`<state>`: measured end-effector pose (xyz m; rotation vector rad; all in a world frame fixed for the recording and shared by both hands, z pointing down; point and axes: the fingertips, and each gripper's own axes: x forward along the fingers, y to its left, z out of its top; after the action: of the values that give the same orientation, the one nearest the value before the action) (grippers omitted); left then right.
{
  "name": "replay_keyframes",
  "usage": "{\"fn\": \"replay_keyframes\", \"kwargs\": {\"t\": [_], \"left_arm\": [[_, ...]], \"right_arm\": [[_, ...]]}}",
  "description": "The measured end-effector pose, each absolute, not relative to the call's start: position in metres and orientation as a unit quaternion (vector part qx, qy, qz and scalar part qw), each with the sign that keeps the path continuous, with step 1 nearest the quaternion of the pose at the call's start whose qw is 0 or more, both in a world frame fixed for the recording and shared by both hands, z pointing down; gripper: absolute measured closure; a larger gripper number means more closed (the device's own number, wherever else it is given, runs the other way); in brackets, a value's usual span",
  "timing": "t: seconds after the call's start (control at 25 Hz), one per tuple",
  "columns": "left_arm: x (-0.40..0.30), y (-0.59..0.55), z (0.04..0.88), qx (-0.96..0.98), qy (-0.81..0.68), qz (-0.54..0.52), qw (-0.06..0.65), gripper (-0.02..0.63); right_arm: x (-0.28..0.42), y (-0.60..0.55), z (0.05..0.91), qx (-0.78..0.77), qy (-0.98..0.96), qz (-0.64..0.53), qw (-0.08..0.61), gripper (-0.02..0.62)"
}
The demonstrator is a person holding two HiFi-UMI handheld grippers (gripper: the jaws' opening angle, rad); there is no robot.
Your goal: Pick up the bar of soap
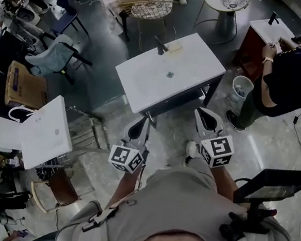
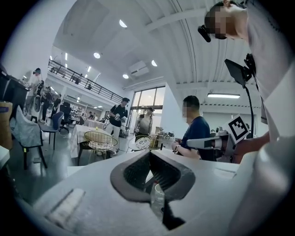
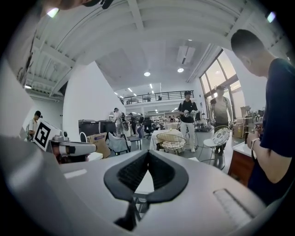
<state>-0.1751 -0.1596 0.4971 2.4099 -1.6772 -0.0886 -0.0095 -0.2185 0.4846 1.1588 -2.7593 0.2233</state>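
The bar of soap [image 1: 174, 48] looks like a small pale block at the far edge of a white washbasin top [image 1: 145, 82], beside a dark tap [image 1: 161, 48]. Both grippers hang close to my body, short of the basin's near edge and apart from the soap. My left gripper [image 1: 140, 122] [image 2: 148, 153] has its jaws together with nothing between them. The right gripper [image 1: 205, 116] [image 3: 147, 152] is shut and empty as well. The soap does not show in either gripper view.
A person in a dark shirt [image 1: 295, 73] stands at the right by a red-brown cabinet [image 1: 261, 41], with a small bin [image 1: 240, 90] nearby. A second white basin top [image 1: 42, 133] is at my left. A wire chair [image 1: 149, 9], a cardboard box [image 1: 24, 87] and chairs lie beyond.
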Motion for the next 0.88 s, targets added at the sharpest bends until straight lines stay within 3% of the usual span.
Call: {"fn": "replay_keyframes", "kwargs": {"t": [0.44, 0.88], "left_arm": [[-0.14, -0.232, 0.522, 0.773, -0.624, 0.005, 0.115, 0.606], [-0.129, -0.206, 0.535, 0.716, -0.683, 0.035, 0.142, 0.606]], "right_arm": [[0.055, -0.327, 0.515, 0.379, -0.92, 0.081, 0.06, 0.591], [0.028, -0.378, 0.526, 0.303, -0.949, 0.082, 0.03, 0.591]]}}
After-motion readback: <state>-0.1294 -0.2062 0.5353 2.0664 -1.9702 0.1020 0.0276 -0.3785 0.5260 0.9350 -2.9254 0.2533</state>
